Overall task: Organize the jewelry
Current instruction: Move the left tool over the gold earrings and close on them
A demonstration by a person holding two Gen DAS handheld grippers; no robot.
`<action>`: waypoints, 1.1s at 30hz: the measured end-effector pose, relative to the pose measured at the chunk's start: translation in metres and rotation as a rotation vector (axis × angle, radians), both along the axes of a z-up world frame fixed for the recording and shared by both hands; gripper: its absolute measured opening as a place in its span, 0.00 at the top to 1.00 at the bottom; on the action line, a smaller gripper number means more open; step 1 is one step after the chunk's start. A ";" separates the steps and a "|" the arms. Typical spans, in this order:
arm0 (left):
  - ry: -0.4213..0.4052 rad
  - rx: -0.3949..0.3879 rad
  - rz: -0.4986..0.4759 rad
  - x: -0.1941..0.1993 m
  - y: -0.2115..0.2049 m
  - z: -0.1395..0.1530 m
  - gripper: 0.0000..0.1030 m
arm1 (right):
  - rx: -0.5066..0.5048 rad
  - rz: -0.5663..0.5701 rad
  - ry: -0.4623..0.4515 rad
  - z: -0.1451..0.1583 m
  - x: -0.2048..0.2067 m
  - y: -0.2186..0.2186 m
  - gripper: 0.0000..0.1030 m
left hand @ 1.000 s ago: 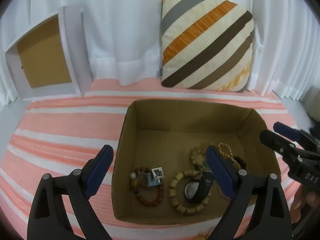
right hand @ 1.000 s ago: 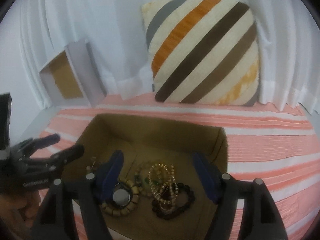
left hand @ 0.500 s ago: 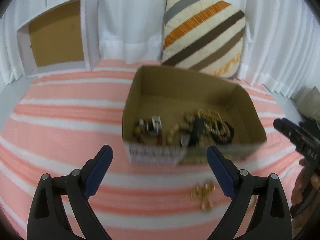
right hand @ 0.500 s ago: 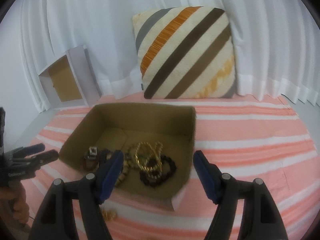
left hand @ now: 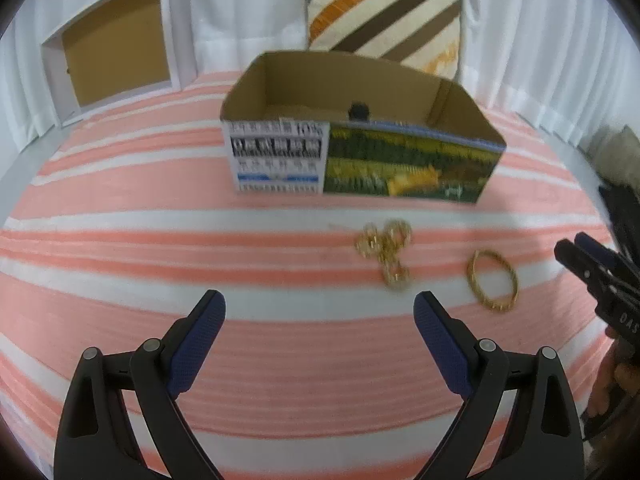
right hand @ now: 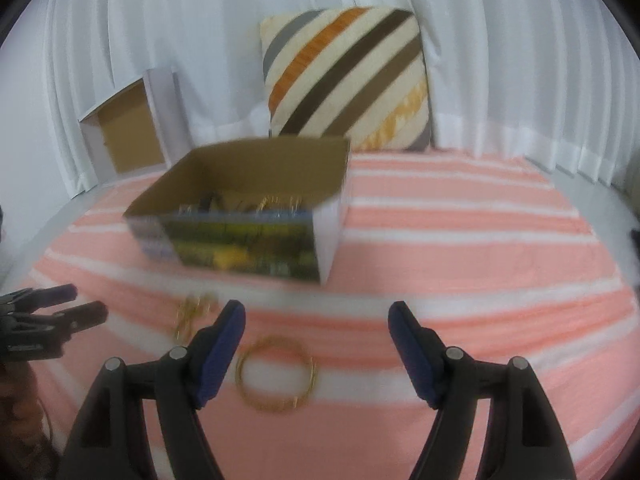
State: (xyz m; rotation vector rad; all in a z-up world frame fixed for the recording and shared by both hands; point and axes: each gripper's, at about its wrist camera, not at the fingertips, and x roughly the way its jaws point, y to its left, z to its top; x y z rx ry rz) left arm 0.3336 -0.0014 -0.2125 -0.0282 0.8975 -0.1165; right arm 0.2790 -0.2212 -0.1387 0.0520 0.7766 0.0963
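You are holding your left gripper (left hand: 319,317) with its jaws spread wide and nothing between them; only the pink and white striped cloth (left hand: 120,248) is lying in the gap. Ahead of those jaws and a little to their right, a tangle of gold rings (left hand: 385,252) is resting on the cloth; further right, just beyond the right jaw's tip, a gold bangle (left hand: 493,280) is lying flat, apart from the tangle. Straight ahead, past both pieces, the cardboard box (left hand: 360,148) is standing open-topped with its printed side facing you; something dark is showing over its near wall, too blurred to name.

Your right gripper (right hand: 317,327) is likewise standing released, jaws well apart, gripping nothing; the bangle (right hand: 277,374) is sitting just inside the left jaw, close to its blue pad but not pressed by it, with open cloth (right hand: 480,280) between it and the right jaw. The rings (right hand: 193,312) are lying outside the left jaw, beyond its tip; the box (right hand: 248,216) is standing ahead of the jaws, slightly left, with gold and dark pieces showing inside, blurred.

Each gripper is showing at the edge of the other's view; your hand (left hand: 616,384) is wrapping the right one's handle. A striped pillow (right hand: 348,80) and a white box lid (right hand: 128,132) are leaning on the white curtain (right hand: 520,60) behind.
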 end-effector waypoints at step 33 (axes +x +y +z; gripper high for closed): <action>0.037 -0.091 -0.088 0.042 -0.025 -0.024 0.07 | 0.013 -0.005 0.055 -0.034 -0.037 -0.004 0.27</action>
